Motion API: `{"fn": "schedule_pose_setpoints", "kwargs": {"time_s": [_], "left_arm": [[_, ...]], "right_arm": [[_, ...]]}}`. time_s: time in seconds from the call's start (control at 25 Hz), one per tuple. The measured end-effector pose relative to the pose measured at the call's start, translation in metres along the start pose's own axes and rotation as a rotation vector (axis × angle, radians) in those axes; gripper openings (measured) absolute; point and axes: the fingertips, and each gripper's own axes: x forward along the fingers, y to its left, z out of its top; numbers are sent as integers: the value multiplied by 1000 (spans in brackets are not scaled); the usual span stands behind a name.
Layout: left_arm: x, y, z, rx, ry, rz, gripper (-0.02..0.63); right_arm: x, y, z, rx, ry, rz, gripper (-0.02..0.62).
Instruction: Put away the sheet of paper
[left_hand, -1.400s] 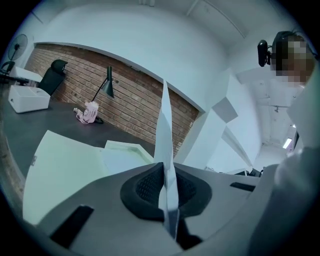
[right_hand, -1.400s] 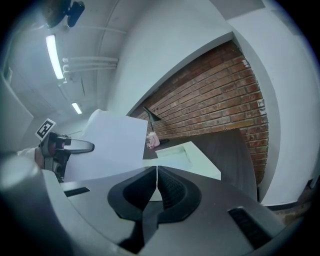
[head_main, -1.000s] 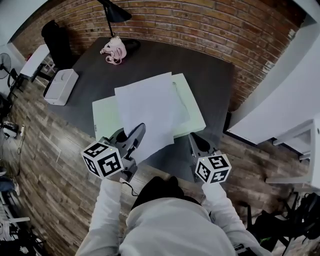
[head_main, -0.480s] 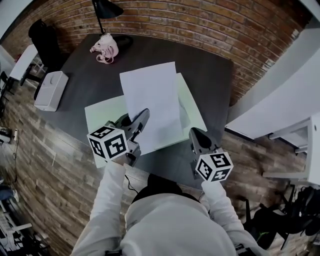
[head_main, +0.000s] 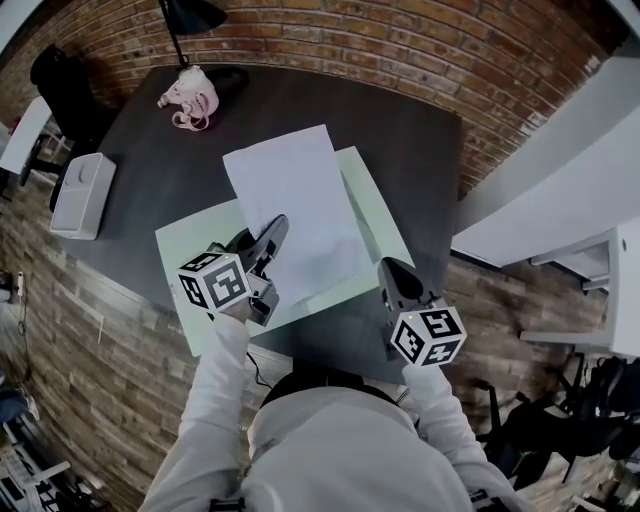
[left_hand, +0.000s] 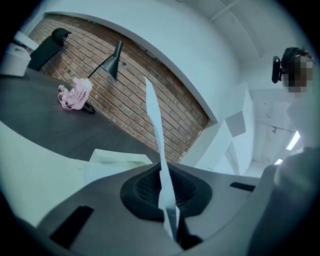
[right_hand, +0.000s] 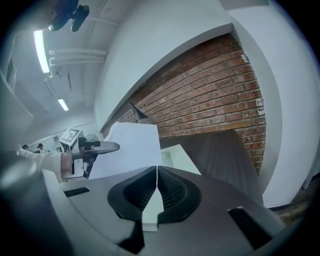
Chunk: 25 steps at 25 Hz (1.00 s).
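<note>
**tabletop_tim:** ok, left to right, what's everything made of?

**gripfan:** Far left there's a boxy white plastic unit (head_main: 75, 195) with rounded corners, sitting at the left end of the table (head_main: 420, 160). The table itself is a matte dark slab. At its far-left corner is a lumpy, soft-looking pink thing (head_main: 190, 98), next to a black lamp (head_main: 195, 15) with a thin arm and a cone shade. Behind that is a rough red brick wall (head_main: 400, 50), and there's wood-plank floor (head_main: 90, 330) all round.

**tabletop_tim:** and the sheet of paper (head_main: 295, 200)?

**gripfan:** It's a plain white rectangle, thin and floppy. It's up off the table and tilted, above a flat pale green folder (head_main: 190, 250) lying mid-table, and its far end reaches past the folder's far edge. The left gripper (head_main: 278, 225) is grey plastic with ribbed black pads and a marker cube at the back. It's clamped tight on the sheet's near edge. In the left gripper view the paper runs edge-on through the closed pads and bows upward.

**tabletop_tim:** right side?

**gripfan:** The right gripper (head_main: 388, 265) is at the folder's near-right edge. Its tips are pressed together, and as far as I can tell a pale strip of the folder is pinched between them. The raised sheet hides the middle of the folder, and the left gripper's body covers its near-left part. Past the table on the right are some smooth white panels (head_main: 560, 190).
</note>
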Motion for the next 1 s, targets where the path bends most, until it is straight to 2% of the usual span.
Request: {"fn": "schedule_pose_setpoints", "kwargs": {"time_s": [0.2, 0.36, 0.76, 0.88, 1.0], "left_arm": [[8, 27, -10, -100, 1, -8, 17], [10, 40, -35, -178, 42, -2, 17], [9, 50, -82, -253, 177, 18, 17], [9, 56, -86, -295, 205, 45, 17], [10, 64, -92, -302, 246, 95, 17]], "right_arm": [[6, -7, -1, 5, 12, -29, 29], [10, -11, -3, 14, 22, -42, 29], [20, -7, -10, 17, 42, -38, 29], [22, -6, -11, 20, 43, -41, 29], [22, -6, -12, 21, 47, -43, 29]]}}
